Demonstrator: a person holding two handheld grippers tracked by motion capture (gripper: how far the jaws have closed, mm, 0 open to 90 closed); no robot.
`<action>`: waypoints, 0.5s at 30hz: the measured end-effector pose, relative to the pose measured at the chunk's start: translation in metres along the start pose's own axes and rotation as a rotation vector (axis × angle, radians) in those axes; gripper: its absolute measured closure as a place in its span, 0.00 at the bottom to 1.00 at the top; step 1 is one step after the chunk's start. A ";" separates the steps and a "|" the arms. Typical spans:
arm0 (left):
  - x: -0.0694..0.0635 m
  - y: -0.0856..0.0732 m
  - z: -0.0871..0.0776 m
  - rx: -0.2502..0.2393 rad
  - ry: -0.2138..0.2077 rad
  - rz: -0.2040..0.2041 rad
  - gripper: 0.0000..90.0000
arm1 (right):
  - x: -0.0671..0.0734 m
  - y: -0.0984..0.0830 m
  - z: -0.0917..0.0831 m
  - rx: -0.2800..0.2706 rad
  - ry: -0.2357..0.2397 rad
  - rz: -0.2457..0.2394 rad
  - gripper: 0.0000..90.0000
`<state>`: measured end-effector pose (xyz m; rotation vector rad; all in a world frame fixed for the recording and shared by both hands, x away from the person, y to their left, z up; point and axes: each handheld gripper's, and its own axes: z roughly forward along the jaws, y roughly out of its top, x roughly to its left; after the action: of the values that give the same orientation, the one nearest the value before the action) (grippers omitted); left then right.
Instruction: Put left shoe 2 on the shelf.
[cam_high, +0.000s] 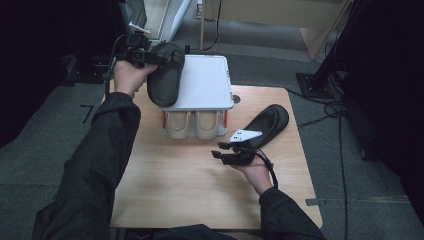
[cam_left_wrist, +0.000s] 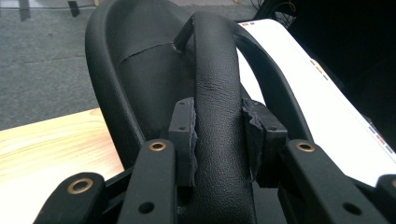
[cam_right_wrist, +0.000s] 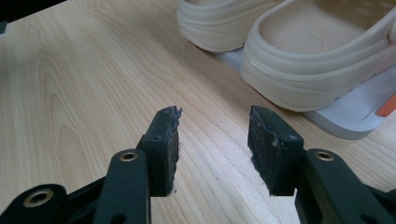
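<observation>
While one slipper hangs in the air, the other waits on the table.

Left gripper: the left gripper (cam_high: 150, 56) is clamped on the strap of a black slipper (cam_high: 165, 75), its pads (cam_left_wrist: 183, 140) pressing the strap from both sides.

Held slipper: it hangs at the left edge of the white shoe rack (cam_high: 220, 97), over the top shelf, not yet resting on it as far as I can tell.

Right gripper: the right gripper (cam_right_wrist: 212, 147) has its jaws apart with nothing between them, low over the wooden table (cam_high: 175, 185).

Second slipper: the other black slipper (cam_high: 267, 125) lies on the table just beyond the right hand, to the right of the rack.

Lower shelf: a beige pair of clogs (cam_high: 195, 125) already sits there.

Step in hand: I'd judge it is carrying the first black slipper onto the top shelf.

Next move: it likely calls for lowering the slipper flat, leaving room beside it, then letting the strap go.

Watch for: the slipper tipping off the shelf's left edge.
</observation>
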<state>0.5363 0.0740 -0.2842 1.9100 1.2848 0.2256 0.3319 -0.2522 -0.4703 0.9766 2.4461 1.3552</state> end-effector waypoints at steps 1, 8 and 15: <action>-0.003 0.001 0.003 0.004 -0.004 0.002 0.75 | 0.000 0.000 0.000 -0.001 -0.002 0.000 0.59; -0.015 0.001 0.018 -0.011 -0.022 -0.018 0.75 | 0.001 -0.003 -0.003 0.000 -0.008 -0.003 0.59; -0.020 -0.004 0.031 0.007 -0.041 -0.018 0.75 | 0.000 -0.004 -0.007 0.002 -0.017 0.005 0.59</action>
<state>0.5411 0.0414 -0.3016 1.8988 1.2765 0.1718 0.3270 -0.2583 -0.4701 0.9909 2.4351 1.3405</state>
